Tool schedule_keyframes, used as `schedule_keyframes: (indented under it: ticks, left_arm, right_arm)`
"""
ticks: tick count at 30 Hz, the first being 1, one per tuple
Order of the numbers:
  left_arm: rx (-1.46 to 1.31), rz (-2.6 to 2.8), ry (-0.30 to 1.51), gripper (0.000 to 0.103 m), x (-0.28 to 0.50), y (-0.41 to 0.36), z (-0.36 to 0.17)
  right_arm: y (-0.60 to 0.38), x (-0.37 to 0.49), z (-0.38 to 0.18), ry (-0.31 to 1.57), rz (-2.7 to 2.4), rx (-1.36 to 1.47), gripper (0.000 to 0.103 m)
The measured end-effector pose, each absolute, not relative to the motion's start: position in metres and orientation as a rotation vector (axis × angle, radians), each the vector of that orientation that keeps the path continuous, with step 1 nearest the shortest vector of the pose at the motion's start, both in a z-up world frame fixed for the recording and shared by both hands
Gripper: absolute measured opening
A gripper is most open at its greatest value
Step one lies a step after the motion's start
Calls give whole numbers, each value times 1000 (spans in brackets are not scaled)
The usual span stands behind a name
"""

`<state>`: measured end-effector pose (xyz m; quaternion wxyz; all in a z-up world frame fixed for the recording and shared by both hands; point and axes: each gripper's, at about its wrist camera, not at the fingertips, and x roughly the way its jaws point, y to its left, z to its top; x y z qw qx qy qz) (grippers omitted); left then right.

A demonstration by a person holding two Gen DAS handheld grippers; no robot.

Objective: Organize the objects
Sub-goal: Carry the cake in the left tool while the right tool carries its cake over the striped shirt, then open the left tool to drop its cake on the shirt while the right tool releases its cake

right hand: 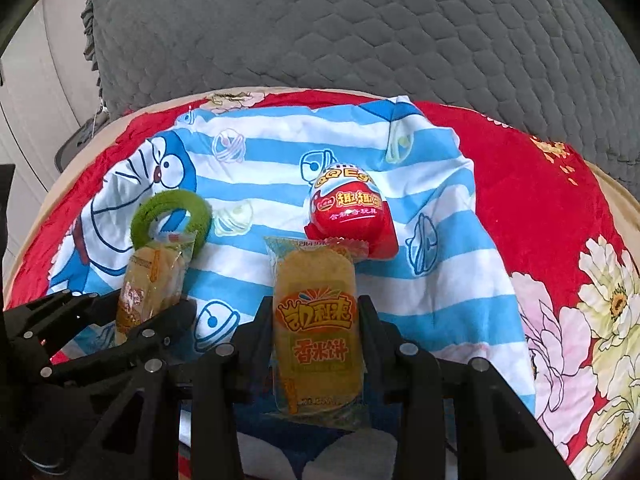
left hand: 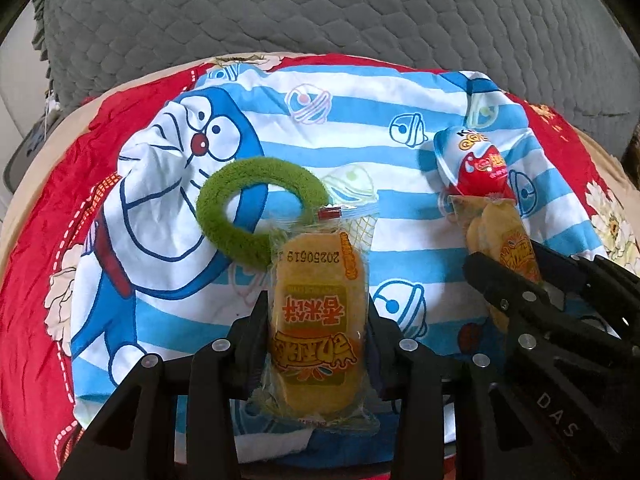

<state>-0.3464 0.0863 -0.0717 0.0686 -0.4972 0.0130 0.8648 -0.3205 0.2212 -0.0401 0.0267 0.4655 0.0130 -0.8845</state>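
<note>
My left gripper (left hand: 318, 308) is shut on a yellow rice-cracker packet (left hand: 318, 320), held over the blue-striped cartoon cloth (left hand: 360, 120). A green fuzzy ring (left hand: 256, 208) lies just beyond the packet's far end. My right gripper (right hand: 316, 312) is shut on a second rice-cracker packet (right hand: 316, 320). A red and white toy egg (right hand: 348, 208) sits just past its tip. In the right wrist view the left gripper (right hand: 136, 320) with its packet (right hand: 150, 288) is at the left, by the ring (right hand: 172, 216). In the left wrist view the right gripper (left hand: 516, 280), its packet (left hand: 500, 236) and the egg (left hand: 476, 164) are at the right.
The cartoon cloth lies on a red floral cover (right hand: 540, 200) with white flowers (right hand: 608, 300) at the right. A grey quilted cushion (left hand: 320, 12) rises behind. A pale wall or furniture (right hand: 36, 100) stands at the far left.
</note>
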Motion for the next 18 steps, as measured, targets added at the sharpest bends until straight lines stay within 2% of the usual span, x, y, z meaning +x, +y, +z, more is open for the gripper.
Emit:
schedule_keyframes:
  ticks: [4, 6, 7, 14, 18]
  left_arm:
    - [-1504, 2610, 42, 52, -348, 84, -73]
    - [-1512, 2621, 43, 63, -350, 81, -74]
    - [-1517, 2623, 35, 65, -350, 79, -75]
    - [-1529, 2637, 38, 75, -346, 74, -77]
    - [-1539, 2631, 17, 76, -346, 69, -78]
  right_arm:
    - [223, -321, -40, 29, -2736, 1441, 40]
    - [223, -321, -40, 31, -2736, 1445, 40]
    - [224, -321, -39, 33, -2736, 1445, 41]
    - [224, -323, -42, 31, -2739, 1457, 41]
    - [226, -323, -42, 18, -2742, 1463, 43]
